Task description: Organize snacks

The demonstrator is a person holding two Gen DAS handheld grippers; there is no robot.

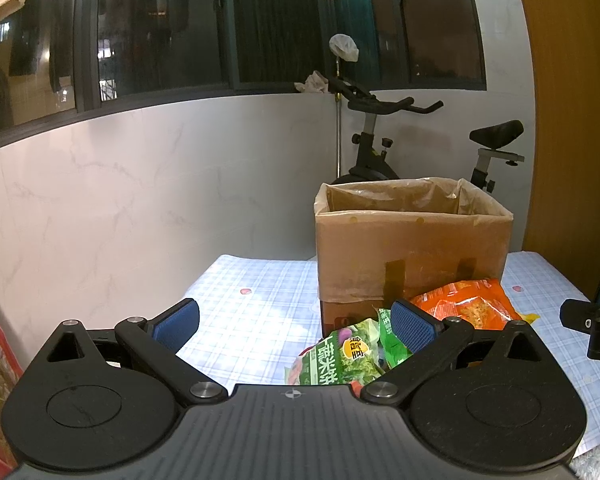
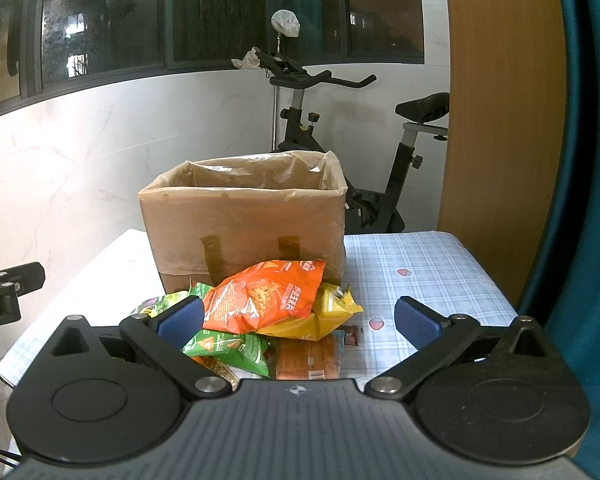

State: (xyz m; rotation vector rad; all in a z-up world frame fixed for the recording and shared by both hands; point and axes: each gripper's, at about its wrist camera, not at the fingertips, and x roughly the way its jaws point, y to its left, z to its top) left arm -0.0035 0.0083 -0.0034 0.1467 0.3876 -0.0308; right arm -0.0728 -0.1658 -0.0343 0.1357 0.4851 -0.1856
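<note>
Both my grippers, left gripper (image 1: 296,322) and right gripper (image 2: 298,320), are spread and empty. Risk: snagging the box liner (image 2: 260,168), or knocking the orange bag (image 2: 266,298) toward the table (image 2: 440,280) edge.

Crinkled orange (image 2: 266,300), green (image 2: 230,348) and yellow snack bags (image 2: 332,308) lie heaped before an open plastic-lined cardboard box (image 2: 244,220).

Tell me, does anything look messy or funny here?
Yes. The snack bags sit in a jumbled pile in front of the cardboard box, not in it: the orange bag lies tilted on top of a yellow one and a green one. Both the left gripper and right gripper are open, holding nothing.
</note>
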